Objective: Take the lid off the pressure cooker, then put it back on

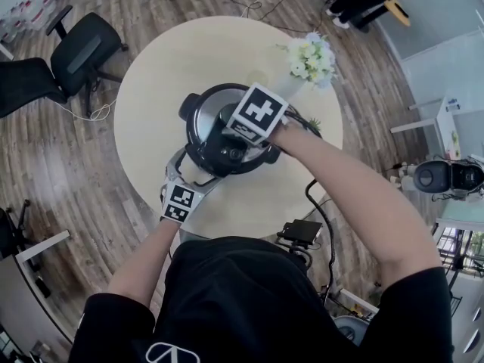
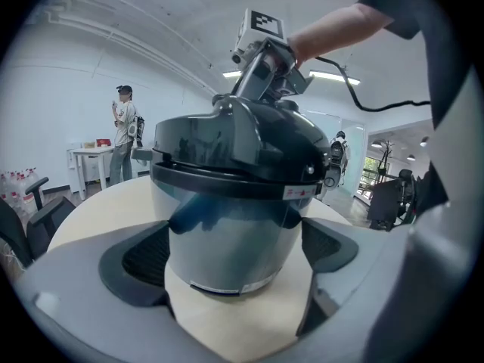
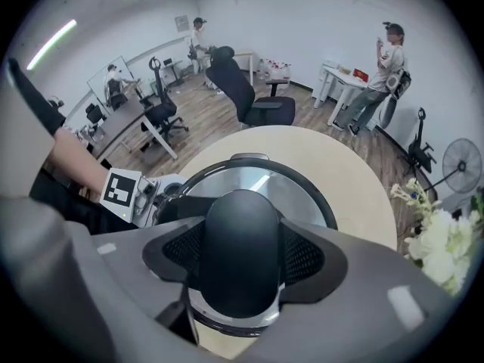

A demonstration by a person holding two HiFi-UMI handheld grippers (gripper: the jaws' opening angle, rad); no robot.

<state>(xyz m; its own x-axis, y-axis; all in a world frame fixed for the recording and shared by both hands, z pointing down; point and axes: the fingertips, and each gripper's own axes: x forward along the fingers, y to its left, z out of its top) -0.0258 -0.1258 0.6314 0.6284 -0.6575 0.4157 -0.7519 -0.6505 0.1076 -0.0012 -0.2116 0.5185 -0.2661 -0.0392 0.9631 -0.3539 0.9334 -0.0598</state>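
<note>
So the pressure cooker [image 1: 203, 127] sits on the round table [image 1: 166, 59] with its lid [image 3: 299, 191] on, the right gripper [image 3: 240, 257] pointing down, jaws half-open and clamped on the black handle [image 3: 240, 229], while the left gripper [image 2: 236, 262] hugs the steel body [image 2: 227, 229] sideways, pads against it.

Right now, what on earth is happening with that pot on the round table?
A person is working on a pressure cooker on the round table with two hand-held grippers. The left gripper grips the pot's body low down, apparently steadying it. The right gripper is clamped from above on the black handle of the lid, which sits on the pot.
</note>
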